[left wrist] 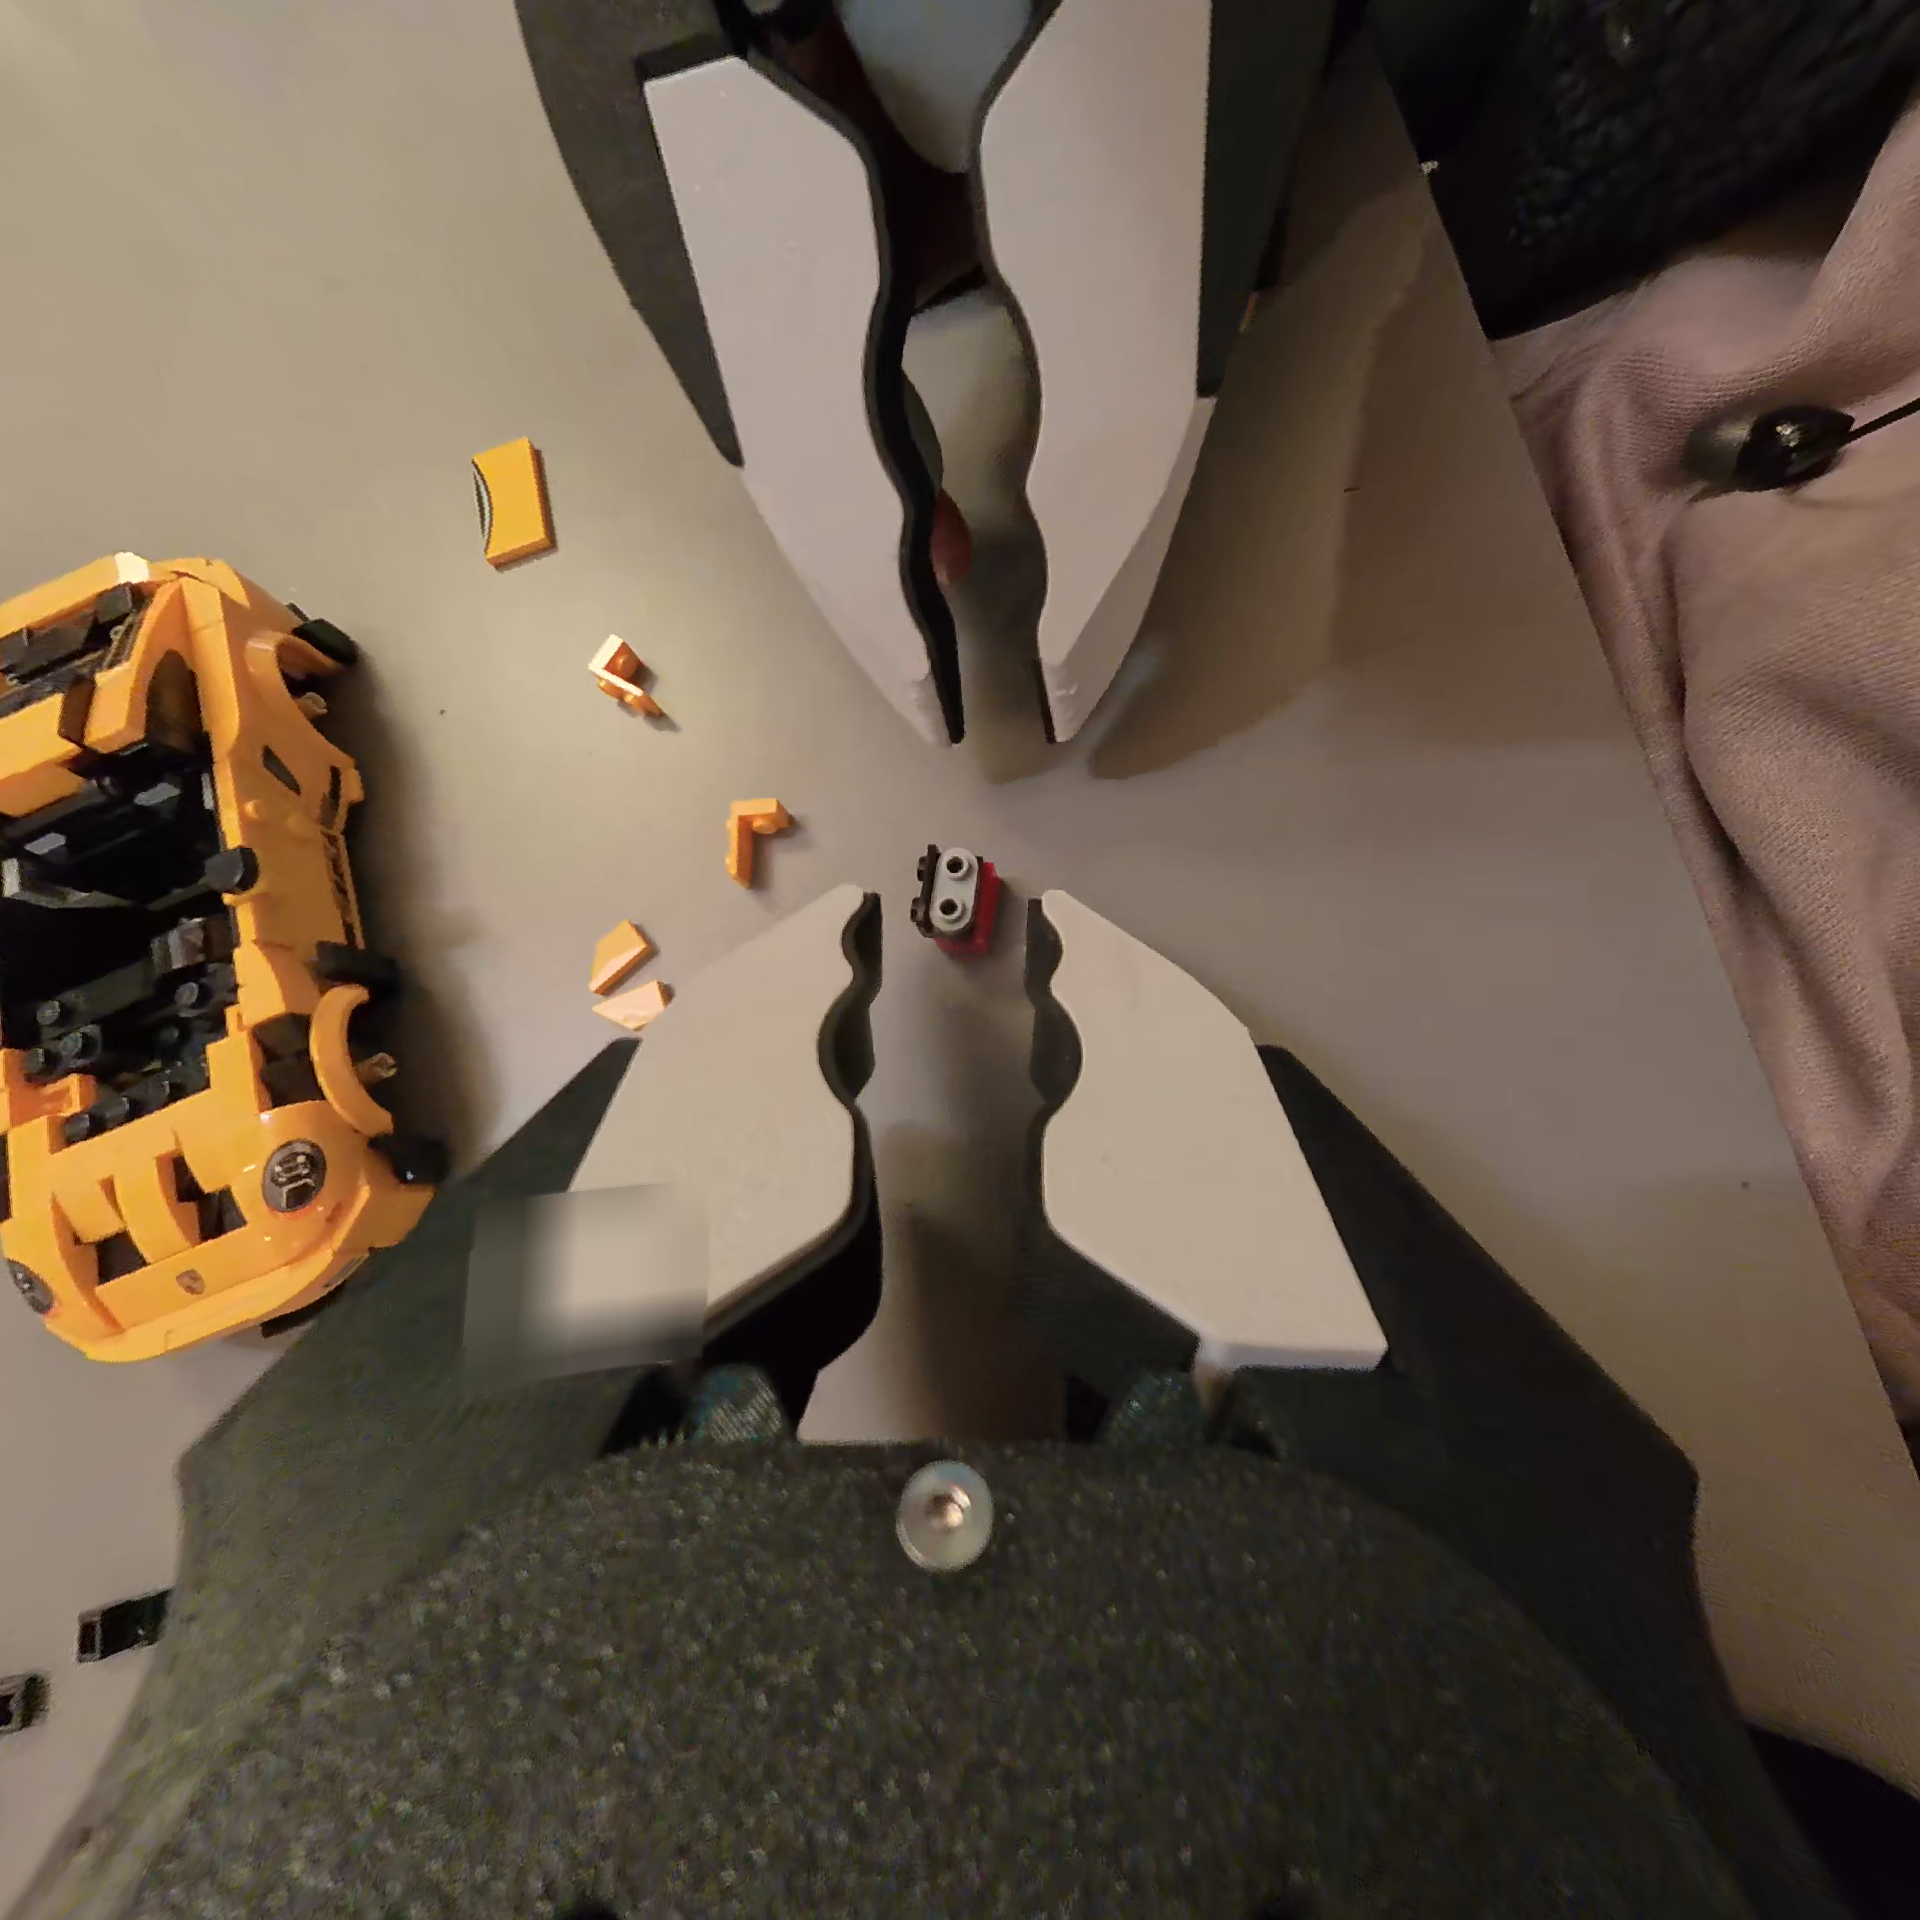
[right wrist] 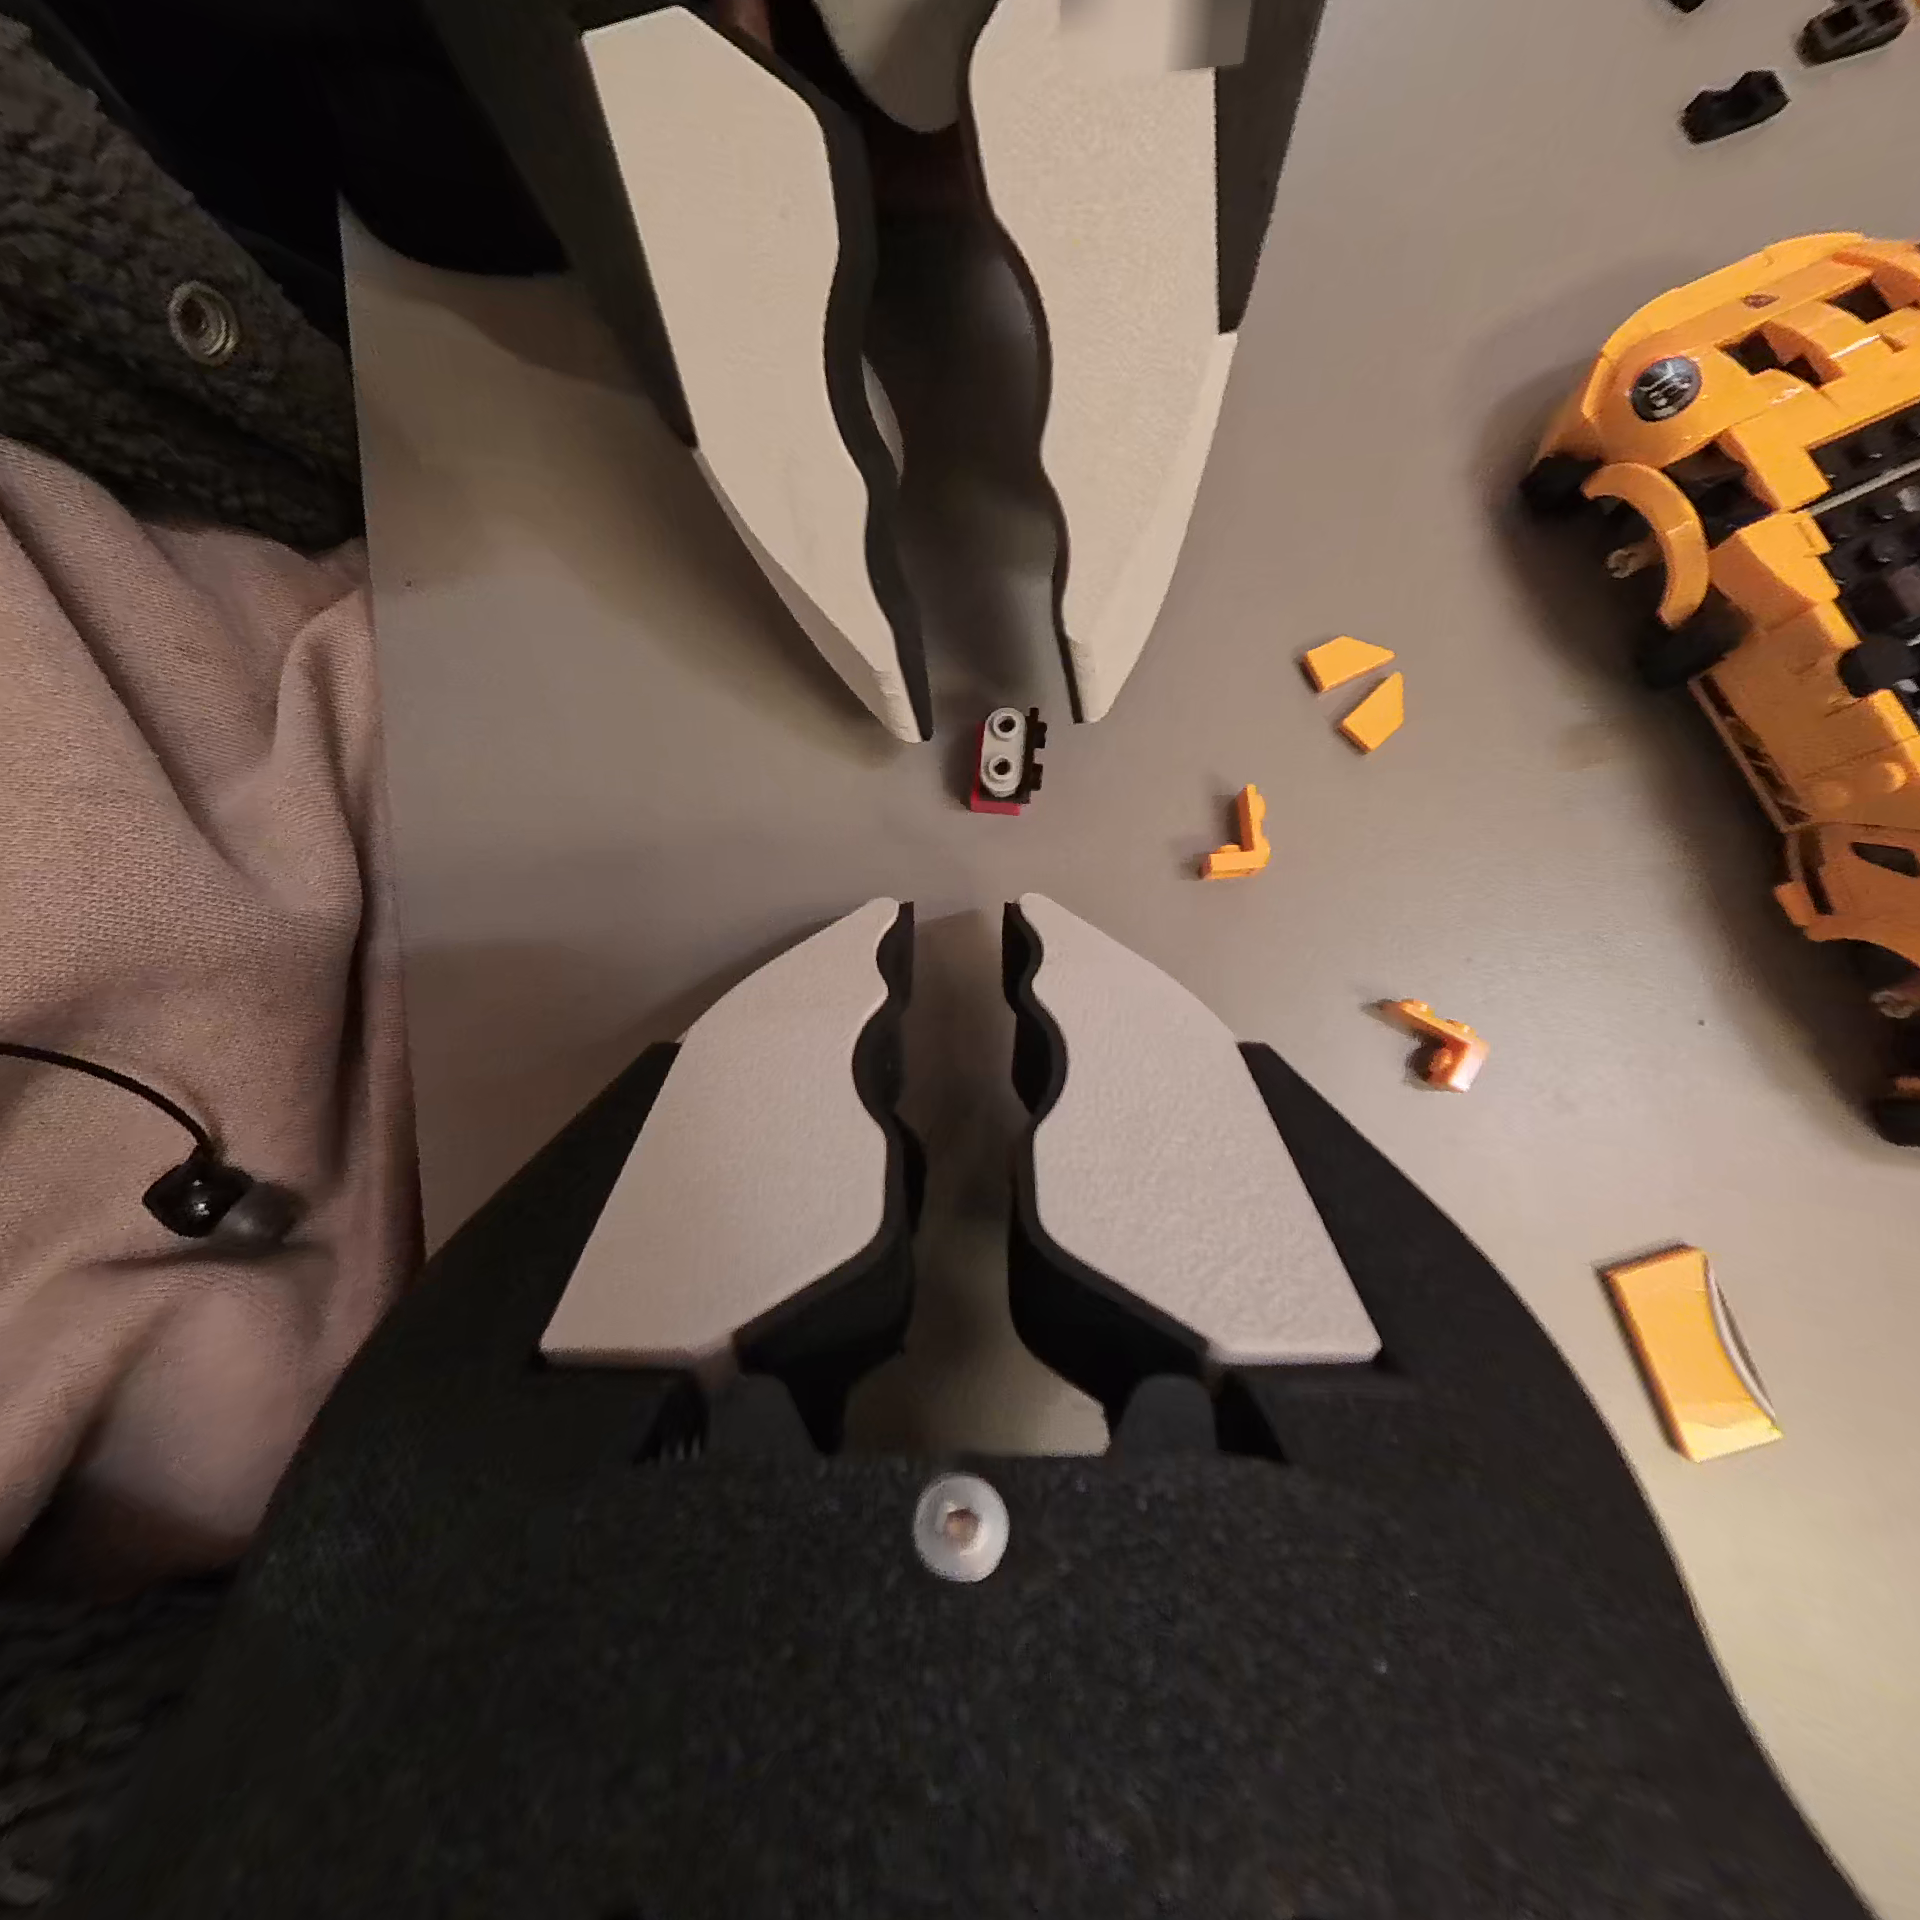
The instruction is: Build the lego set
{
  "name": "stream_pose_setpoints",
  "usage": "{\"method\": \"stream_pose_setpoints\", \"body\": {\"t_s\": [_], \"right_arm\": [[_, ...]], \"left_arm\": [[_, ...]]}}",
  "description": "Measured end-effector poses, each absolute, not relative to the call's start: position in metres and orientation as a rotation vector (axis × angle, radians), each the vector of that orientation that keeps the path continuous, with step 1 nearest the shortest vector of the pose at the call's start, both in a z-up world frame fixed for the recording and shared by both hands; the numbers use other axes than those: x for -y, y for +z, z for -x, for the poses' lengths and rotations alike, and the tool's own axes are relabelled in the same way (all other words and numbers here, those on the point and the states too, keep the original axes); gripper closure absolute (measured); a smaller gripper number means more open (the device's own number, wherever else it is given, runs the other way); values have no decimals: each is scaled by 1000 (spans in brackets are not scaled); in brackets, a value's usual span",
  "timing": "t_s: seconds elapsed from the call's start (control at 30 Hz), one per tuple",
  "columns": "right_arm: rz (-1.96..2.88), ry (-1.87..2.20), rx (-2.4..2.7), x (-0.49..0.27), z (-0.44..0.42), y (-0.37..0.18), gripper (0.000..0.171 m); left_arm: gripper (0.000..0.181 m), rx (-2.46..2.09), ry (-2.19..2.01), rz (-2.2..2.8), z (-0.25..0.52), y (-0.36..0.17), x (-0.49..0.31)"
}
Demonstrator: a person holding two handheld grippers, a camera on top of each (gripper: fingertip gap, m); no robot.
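Left gripper (left wrist: 951, 909) released, jaws straddling small grey-red-black brick assembly (left wrist: 958, 900) on table (left wrist: 1299, 935). Right gripper (right wrist: 958, 912) nearly clenched, empty, opposite. Orange car (left wrist: 177, 956) aside.

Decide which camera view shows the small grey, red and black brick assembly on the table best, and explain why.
The left wrist view: the small brick assembly lies just ahead of that gripper's open jaws, unobstructed. The right wrist view also shows it clearly, but farther off, at the tips of the opposite gripper.
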State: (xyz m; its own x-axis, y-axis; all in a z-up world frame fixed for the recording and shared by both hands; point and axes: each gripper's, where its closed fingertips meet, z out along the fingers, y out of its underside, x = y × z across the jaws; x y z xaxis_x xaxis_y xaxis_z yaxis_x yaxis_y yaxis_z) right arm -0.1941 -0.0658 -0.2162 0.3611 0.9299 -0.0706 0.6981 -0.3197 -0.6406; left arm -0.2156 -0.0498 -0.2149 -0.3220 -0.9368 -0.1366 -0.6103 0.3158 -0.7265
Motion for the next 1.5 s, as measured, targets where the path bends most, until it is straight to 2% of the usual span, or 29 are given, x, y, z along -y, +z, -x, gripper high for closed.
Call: {"method": "stream_pose_setpoints", "body": {"t_s": [0.43, 0.6, 0.73, 1.0, 1.13, 1.5], "right_arm": [[2107, 501, 1316, 56, 182, -209, 156], [2099, 271, 1222, 14, 117, -185, 155], [2100, 170, 1293, -9, 76, -193, 151], [2083, 306, 1541, -24, 73, -224, 142], [2105, 412, 1592, -24, 75, -228, 155], [2086, 457, 1501, -8, 98, -214, 156]], "left_arm": [[157, -2038, -756, 1397, 216, -218, 47], [161, -2043, -720, 1425, 215, -223, 44], [161, -2022, -730, 1430, 214, -220, 41], [161, -1993, -788, 1431, 214, -215, 41], [162, -1973, -826, 1426, 214, -210, 41], [160, -1898, -822, 1405, 213, -200, 34]]}}
